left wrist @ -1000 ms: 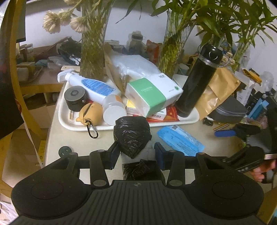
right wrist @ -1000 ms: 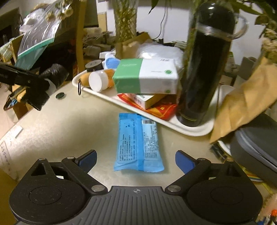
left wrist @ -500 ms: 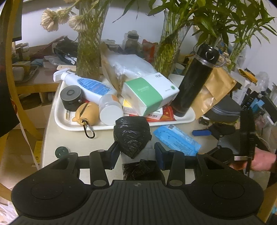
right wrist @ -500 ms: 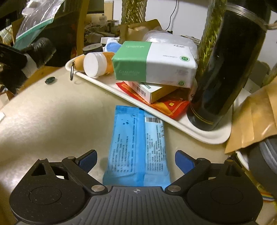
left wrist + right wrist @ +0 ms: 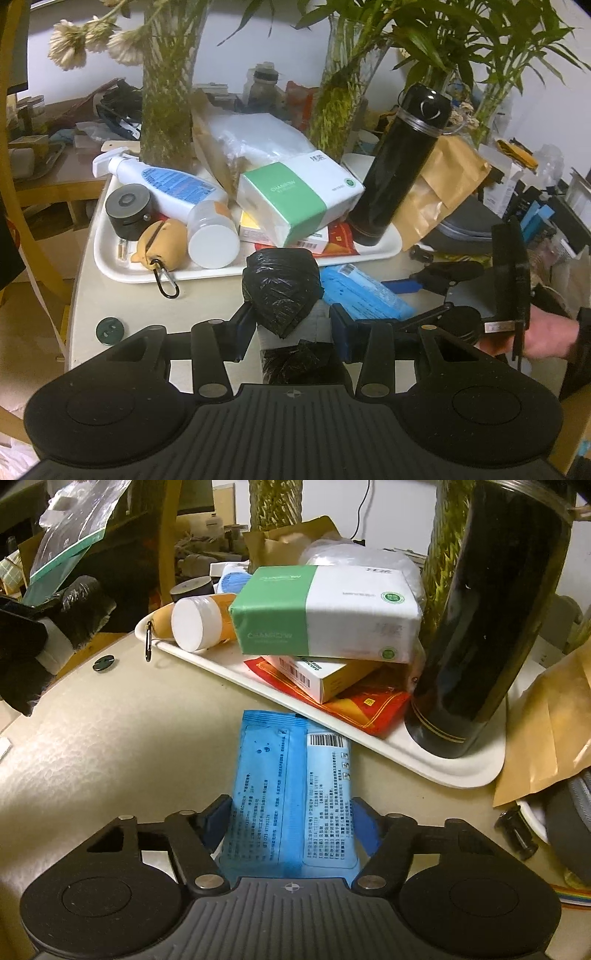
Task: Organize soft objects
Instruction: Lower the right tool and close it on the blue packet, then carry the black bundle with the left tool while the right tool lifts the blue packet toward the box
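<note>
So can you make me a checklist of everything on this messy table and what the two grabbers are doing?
Surface: beige table, bare in front of the white tray.
Job's things: blue soft pack flat on the table; black bag roll.
Clutter: tissue pack, black flask, boxes and bottles crowd the tray.
Grippers: left gripper clamps the black bag roll; right gripper has just been closing, its fingers against the blue soft pack's sides.
Cables: one wire on the wall.
Surroundings: plant vases, brown paper bag.

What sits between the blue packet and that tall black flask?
In the right wrist view, the white tray's rim and a red packet lie between the blue packet and the black flask.
</note>
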